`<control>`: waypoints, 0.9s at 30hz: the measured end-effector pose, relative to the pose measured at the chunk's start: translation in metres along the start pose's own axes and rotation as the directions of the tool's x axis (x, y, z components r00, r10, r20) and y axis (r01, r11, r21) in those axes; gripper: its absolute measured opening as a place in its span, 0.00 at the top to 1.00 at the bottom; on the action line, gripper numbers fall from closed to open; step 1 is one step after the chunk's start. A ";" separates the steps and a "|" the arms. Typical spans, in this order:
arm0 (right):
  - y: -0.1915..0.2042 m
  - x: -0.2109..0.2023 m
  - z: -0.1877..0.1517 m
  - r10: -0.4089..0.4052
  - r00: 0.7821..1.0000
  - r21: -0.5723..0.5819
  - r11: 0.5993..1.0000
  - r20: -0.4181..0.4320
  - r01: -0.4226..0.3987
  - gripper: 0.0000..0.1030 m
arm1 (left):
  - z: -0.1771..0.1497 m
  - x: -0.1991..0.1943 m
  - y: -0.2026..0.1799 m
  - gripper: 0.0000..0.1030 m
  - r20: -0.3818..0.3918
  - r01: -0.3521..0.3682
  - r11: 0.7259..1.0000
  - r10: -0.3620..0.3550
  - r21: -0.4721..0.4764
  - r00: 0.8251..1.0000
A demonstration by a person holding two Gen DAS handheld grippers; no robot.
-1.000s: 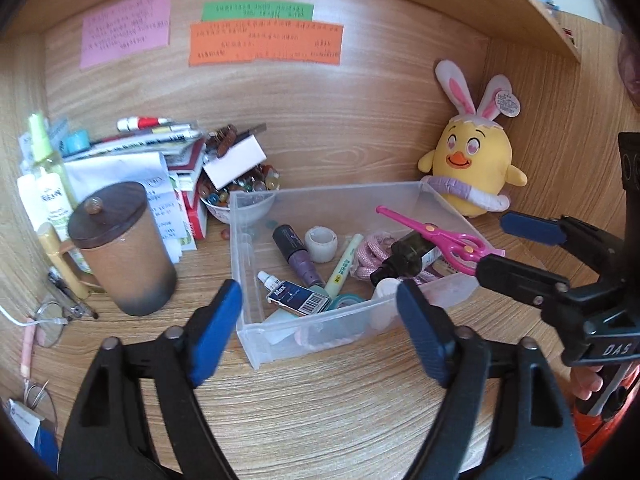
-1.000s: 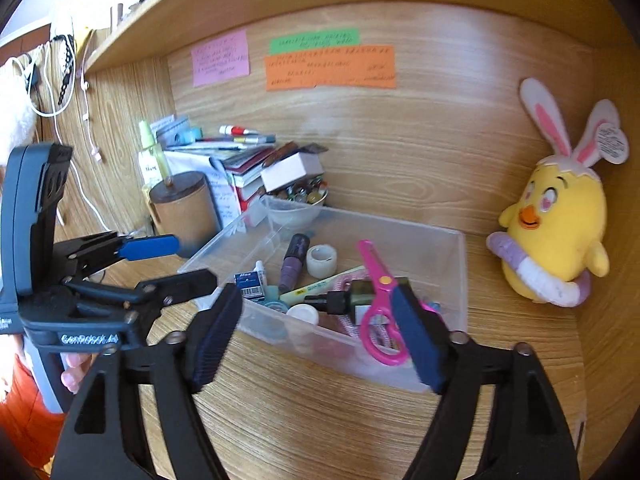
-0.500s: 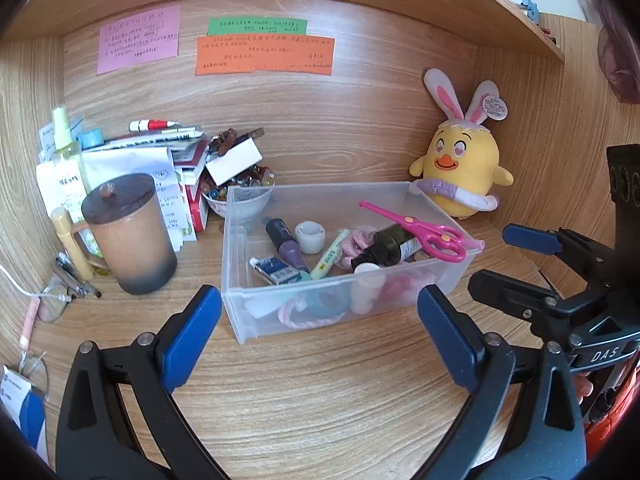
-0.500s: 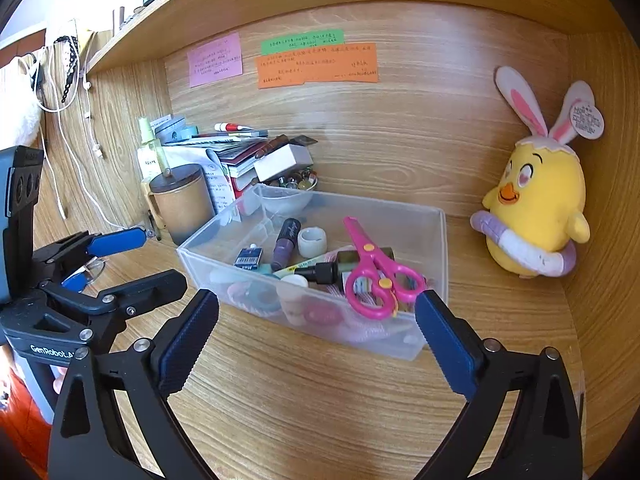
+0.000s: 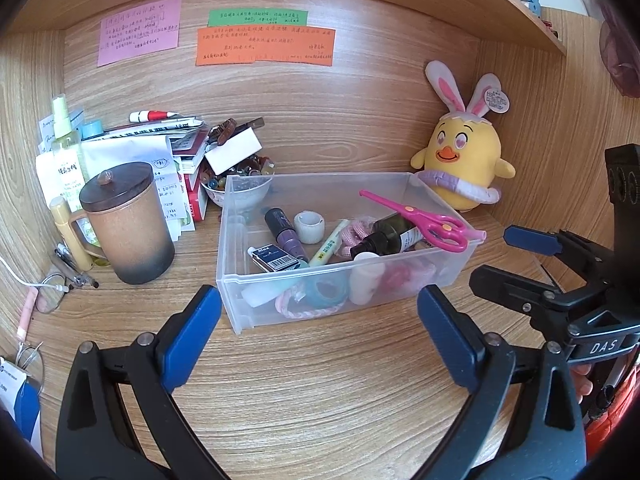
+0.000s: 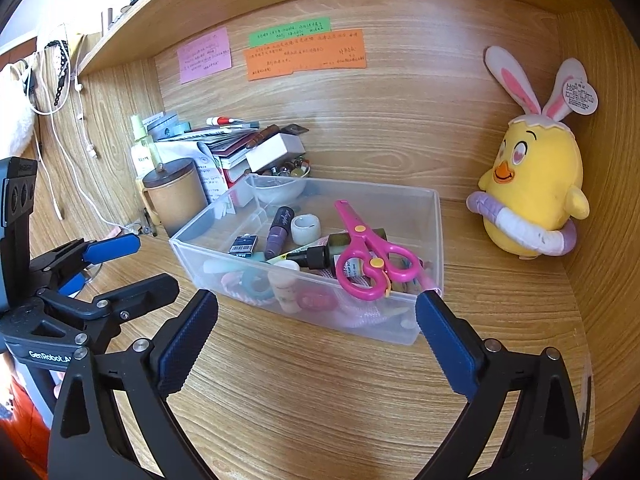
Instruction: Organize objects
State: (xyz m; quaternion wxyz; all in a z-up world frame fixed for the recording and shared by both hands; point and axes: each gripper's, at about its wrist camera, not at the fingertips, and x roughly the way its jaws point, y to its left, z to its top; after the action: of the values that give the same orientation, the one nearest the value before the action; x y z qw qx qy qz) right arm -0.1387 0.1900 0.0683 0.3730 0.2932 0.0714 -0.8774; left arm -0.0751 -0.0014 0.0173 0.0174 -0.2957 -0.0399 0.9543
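Observation:
A clear plastic bin (image 5: 320,178) (image 6: 360,188) stands on the wooden desk. It holds pink scissors (image 5: 424,222) (image 6: 368,256) lying on top at its right end, a dark dropper bottle (image 5: 384,238) (image 6: 320,254), a purple tube (image 5: 286,234), a white tape roll (image 5: 309,227) and other small items. My left gripper (image 5: 318,300) (image 6: 140,266) is open in front of the bin's near wall, holding nothing. My right gripper (image 6: 316,304) (image 5: 508,258) is open too, just short of the bin's right front corner, with nothing between its fingers.
A brown lidded mug (image 5: 128,228) stands left of the bin, with a pile of books and papers (image 5: 160,140) and a bead bowl (image 5: 240,188) behind. A yellow plush chick (image 5: 464,160) sits in the back right corner. Glasses (image 5: 50,296) and cables lie at the far left.
Both grippers' jaws have spread wider and both have drawn back a little from the bin. The scissors and the bin's other contents lie still.

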 end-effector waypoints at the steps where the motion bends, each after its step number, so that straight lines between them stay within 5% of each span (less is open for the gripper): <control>1: 0.000 0.000 0.000 0.000 1.000 0.001 1.000 0.000 0.000 0.04 | 0.000 0.000 0.000 0.03 0.001 0.000 1.000 0.000 0.000 1.000; 27: 0.005 0.001 -0.002 0.002 1.000 0.005 1.000 -0.010 -0.002 0.04 | 0.002 -0.003 -0.003 0.03 0.013 0.000 1.000 0.000 0.002 1.000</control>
State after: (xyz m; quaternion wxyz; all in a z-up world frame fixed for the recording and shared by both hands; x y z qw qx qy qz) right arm -0.1344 0.1864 0.0662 0.3729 0.2984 0.0708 -0.8757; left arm -0.0740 0.0011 0.0205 0.0177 -0.2893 -0.0390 0.9563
